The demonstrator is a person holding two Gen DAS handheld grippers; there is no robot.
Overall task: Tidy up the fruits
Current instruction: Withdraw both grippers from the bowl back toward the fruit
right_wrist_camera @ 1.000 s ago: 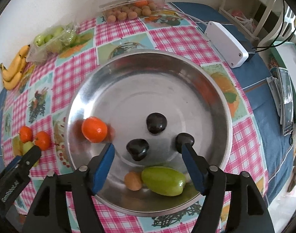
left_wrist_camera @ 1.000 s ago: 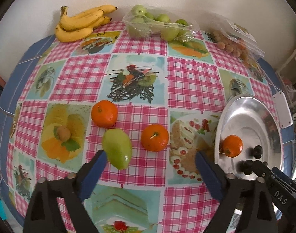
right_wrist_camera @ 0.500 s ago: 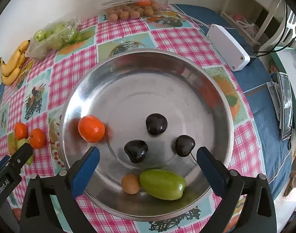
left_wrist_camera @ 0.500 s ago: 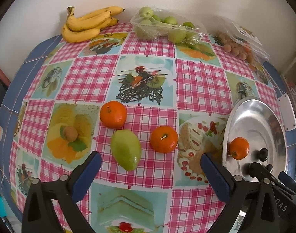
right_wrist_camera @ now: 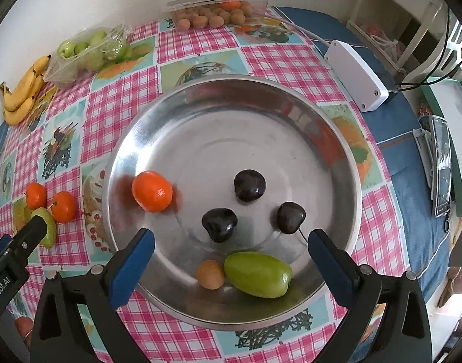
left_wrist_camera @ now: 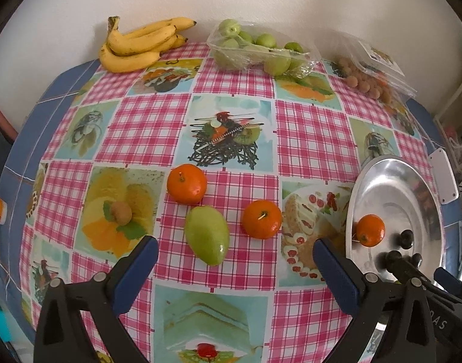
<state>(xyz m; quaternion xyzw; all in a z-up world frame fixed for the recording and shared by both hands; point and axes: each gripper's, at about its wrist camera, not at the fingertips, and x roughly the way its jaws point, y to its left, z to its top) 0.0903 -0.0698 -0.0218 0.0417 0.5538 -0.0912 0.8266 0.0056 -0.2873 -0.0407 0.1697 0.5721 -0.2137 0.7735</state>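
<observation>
The right hand-held gripper [right_wrist_camera: 231, 242] hangs over the near side of the steel bowl [right_wrist_camera: 200, 115] with its blue jaws spread wide and nothing between the pads; it grips no fruit. Inside the bowl lie a mandarin [right_wrist_camera: 152, 191] toward the left wall, three dark heart-shaped fruits, one near the middle [right_wrist_camera: 249, 185], one in front of it [right_wrist_camera: 219, 224] and one to the right with a thin stalk [right_wrist_camera: 290, 217], and, at the near rim, a small tan round fruit [right_wrist_camera: 210, 274] touching a green mango [right_wrist_camera: 258, 274]. The left hand-held gripper [left_wrist_camera: 231, 260] is likewise released, jaws wide apart and empty, poised above the checked cloth of the counter [left_wrist_camera: 315, 139]. Just beyond its fingers a second green mango [left_wrist_camera: 206, 234] lies on the cloth, with one mandarin [left_wrist_camera: 187, 184] just behind it and another mandarin [left_wrist_camera: 262, 218] to its right, near the bowl but outside it. A small brown fruit [left_wrist_camera: 121, 212] sits on the cloth to the left. Along the far edge by the wall are a bunch of bananas [left_wrist_camera: 137, 45], a plastic-wrapped tray of green fruits [left_wrist_camera: 261, 50] and a clear clamshell box of small tan fruits [right_wrist_camera: 218, 15]. A white box [right_wrist_camera: 355, 75] with a cable rests on the blue part of the cloth to the right of the bowl.
</observation>
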